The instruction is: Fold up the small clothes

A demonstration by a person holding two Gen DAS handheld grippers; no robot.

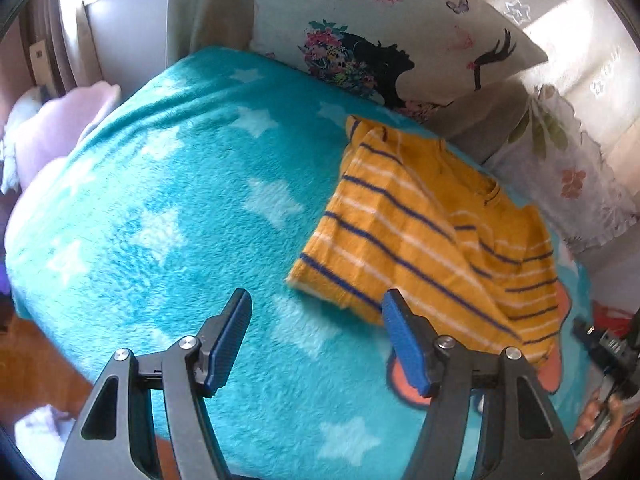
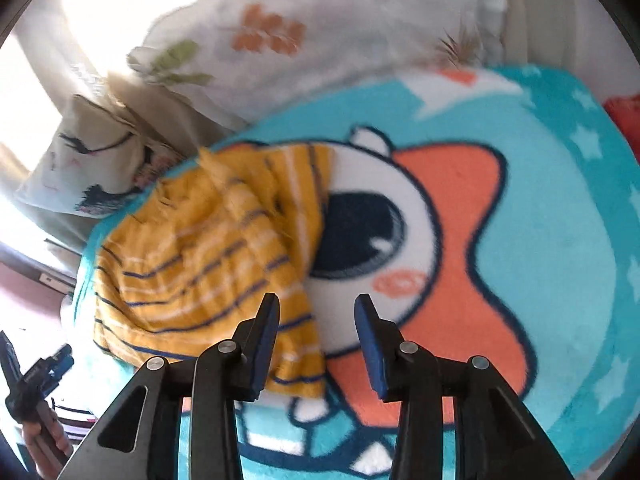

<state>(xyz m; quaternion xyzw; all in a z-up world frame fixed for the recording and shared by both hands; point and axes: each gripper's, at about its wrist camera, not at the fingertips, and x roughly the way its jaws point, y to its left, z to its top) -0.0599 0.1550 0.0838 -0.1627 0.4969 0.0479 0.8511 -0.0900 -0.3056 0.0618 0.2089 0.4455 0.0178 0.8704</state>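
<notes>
Blanket (image 1: 168, 208), turquoise fleece with white stars and a cartoon figure, covers the bed. On the blanket, near its pillow-side edge, lies the folded yellow striped shirt (image 1: 420, 240), partly over the cartoon's white face. Two printed pillows (image 1: 392, 40) stand just beyond the blanket. The left gripper (image 1: 316, 340) hovers above the blanket, jaws apart and empty. The right gripper (image 2: 316, 344) stands at the shirt's corner, jaws parted, gripping nothing.

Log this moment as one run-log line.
step: fold striped shirt | state: partly folded on star blanket | left claw: open, empty | right claw: open, empty
</notes>
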